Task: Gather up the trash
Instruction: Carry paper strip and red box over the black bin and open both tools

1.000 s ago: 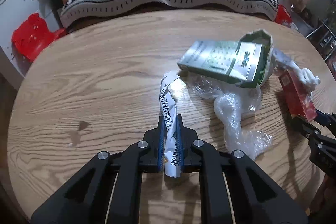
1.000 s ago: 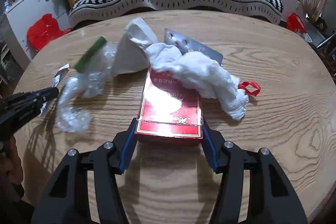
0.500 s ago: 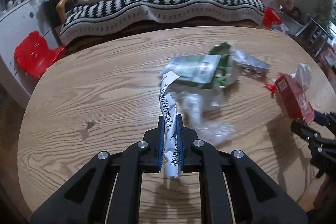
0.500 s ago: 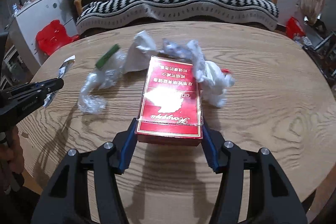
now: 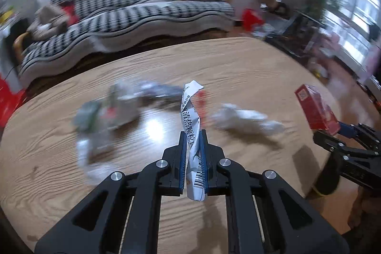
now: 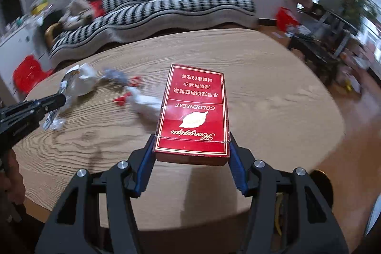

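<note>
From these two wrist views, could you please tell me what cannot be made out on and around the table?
- Left wrist view: the litter heap on the wooden table is smeared by motion blur; single pieces cannot be told apart.
- Left wrist view: the twisted wrapper hides its lower end between the pads.
- Right wrist view: the red cigarette pack covers the table behind it.
- Neither view shows a trash bin.

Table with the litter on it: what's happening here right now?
A person is clearing trash off a wooden table with a handheld gripper in each hand. The left gripper is shut on a twisted printed wrapper, and the right gripper is clamped on a red cigarette box. Both items are held up off the tabletop. Crumpled white tissue, clear plastic and other blurred scraps are not yet collected and lie on the table.
</note>
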`<state>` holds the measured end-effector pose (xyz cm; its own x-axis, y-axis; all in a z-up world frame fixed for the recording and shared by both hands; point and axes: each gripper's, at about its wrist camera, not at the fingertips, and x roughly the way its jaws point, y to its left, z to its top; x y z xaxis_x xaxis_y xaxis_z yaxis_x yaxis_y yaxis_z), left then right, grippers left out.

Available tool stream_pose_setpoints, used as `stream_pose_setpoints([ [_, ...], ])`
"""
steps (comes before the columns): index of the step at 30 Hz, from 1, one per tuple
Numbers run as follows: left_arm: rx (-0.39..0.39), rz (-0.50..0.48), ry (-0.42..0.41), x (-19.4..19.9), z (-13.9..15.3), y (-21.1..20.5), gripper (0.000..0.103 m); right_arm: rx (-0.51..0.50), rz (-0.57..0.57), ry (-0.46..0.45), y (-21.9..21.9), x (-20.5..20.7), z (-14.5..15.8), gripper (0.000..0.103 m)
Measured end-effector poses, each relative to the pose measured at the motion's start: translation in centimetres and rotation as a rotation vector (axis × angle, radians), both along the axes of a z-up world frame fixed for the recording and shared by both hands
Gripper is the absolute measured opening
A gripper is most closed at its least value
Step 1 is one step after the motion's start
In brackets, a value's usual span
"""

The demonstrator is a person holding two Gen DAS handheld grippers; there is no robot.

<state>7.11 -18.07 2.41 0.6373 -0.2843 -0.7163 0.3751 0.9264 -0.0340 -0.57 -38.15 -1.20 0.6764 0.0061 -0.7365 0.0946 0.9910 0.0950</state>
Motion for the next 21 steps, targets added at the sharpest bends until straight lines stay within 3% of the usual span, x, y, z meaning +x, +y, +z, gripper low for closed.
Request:
stream_pose_setpoints([
  [10, -0.075, -0.278, 0.02, -4.5, -0.5, -14.7, 0.01, 0.041, -0.216, 0.007, -11.8, -7.3, -0.1, 0.056],
  [21, -0.156, -0.562, 0.164, -10.2, -4.2, -28.2, 0.01, 0.124, -0.501, 0.052, -23.4, -16.2, -1.2, 0.056],
])
